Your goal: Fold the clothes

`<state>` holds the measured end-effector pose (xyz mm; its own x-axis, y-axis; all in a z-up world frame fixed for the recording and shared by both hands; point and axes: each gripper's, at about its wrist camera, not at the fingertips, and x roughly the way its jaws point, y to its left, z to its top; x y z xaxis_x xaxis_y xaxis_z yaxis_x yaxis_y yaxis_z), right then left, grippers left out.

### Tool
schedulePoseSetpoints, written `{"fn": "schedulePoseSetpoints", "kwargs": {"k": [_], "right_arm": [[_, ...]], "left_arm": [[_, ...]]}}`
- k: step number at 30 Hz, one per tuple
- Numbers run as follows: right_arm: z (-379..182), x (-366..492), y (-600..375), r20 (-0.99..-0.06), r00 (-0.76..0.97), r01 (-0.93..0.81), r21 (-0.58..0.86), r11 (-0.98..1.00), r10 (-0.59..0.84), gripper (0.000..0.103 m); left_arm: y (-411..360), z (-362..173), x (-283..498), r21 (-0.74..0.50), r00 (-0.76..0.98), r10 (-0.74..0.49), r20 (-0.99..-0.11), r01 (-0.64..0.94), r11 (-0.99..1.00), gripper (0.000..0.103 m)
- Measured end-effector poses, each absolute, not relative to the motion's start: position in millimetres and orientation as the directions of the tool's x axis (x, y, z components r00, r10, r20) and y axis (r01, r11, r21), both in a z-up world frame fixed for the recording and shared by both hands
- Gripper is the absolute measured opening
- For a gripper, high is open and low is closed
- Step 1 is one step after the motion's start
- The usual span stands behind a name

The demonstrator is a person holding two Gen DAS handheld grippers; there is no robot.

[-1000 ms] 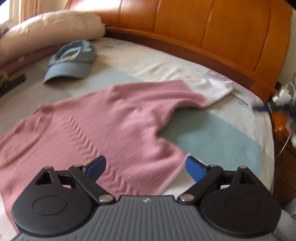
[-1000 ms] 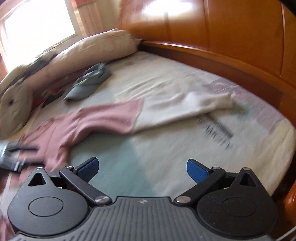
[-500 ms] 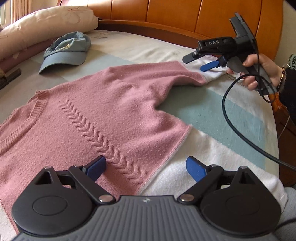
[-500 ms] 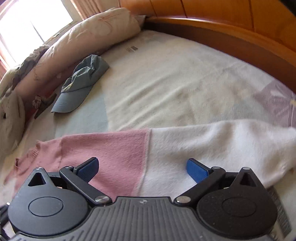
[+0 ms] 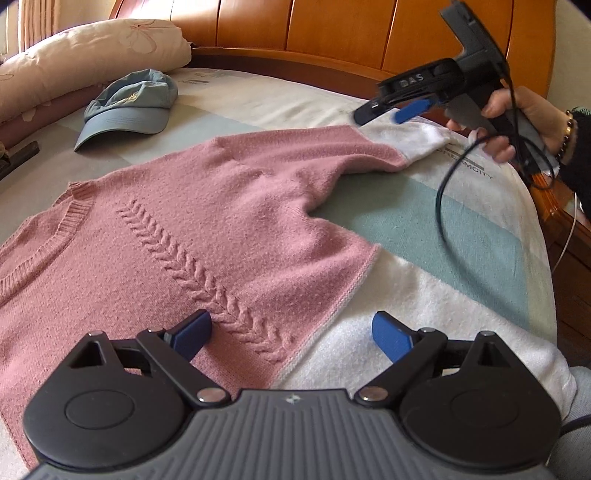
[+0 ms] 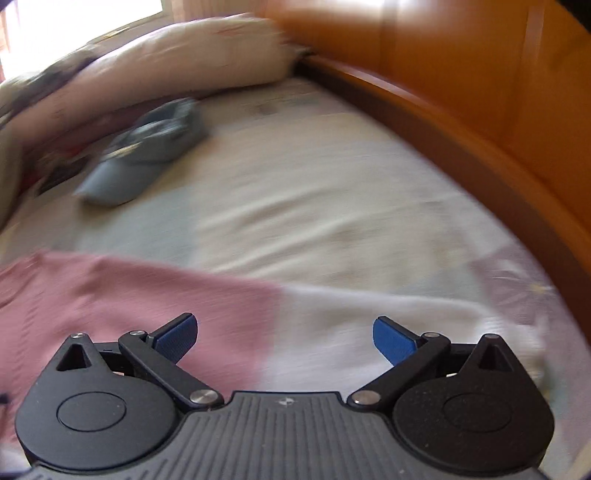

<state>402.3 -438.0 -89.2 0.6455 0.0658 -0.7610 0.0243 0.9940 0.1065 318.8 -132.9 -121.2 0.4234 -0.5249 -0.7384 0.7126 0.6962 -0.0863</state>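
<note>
A pink knitted sweater (image 5: 207, 221) with a cable braid down the front lies flat on the bed, its white lower band near me. One sleeve (image 5: 332, 151) stretches to the right and ends in a white cuff (image 5: 413, 142). My left gripper (image 5: 288, 334) hovers open above the hem, where pink meets white. A hand holds my right gripper (image 5: 391, 109) open just over the sleeve's white end. In the blurred right wrist view that gripper (image 6: 284, 339) stands open over the pink-to-white seam of the sleeve (image 6: 266, 317).
A blue cap (image 5: 129, 107) lies at the back left of the bed, beside pillows (image 5: 92, 48). A wooden headboard (image 5: 332, 33) runs along the far side. A black cable (image 5: 443, 192) dangles from the right gripper. The bed's edge drops off at right.
The right gripper has shifted slightly over the sleeve, and its view is now motion-blurred. The left gripper has moved a little nearer the hem. Both stay open.
</note>
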Motion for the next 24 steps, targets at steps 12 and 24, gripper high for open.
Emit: {"fn": "schedulePoseSetpoints", "kwargs": {"k": [12,24], "right_arm": [[-126.1,380.3,-419.0,-0.743,0.659,-0.181,-0.003,0.983,0.119,0.103],[-118.9,388.8,-501.1,-0.780,0.606,0.248,-0.005,0.969,-0.159,0.103]], "left_arm": [[-126.1,-123.5,319.8,-0.100,0.412,-0.551,-0.725,0.729,0.677,0.096],[-127.6,-124.3,318.5,-0.073,0.422,-0.539,-0.729,0.735,0.674,0.097]]}}
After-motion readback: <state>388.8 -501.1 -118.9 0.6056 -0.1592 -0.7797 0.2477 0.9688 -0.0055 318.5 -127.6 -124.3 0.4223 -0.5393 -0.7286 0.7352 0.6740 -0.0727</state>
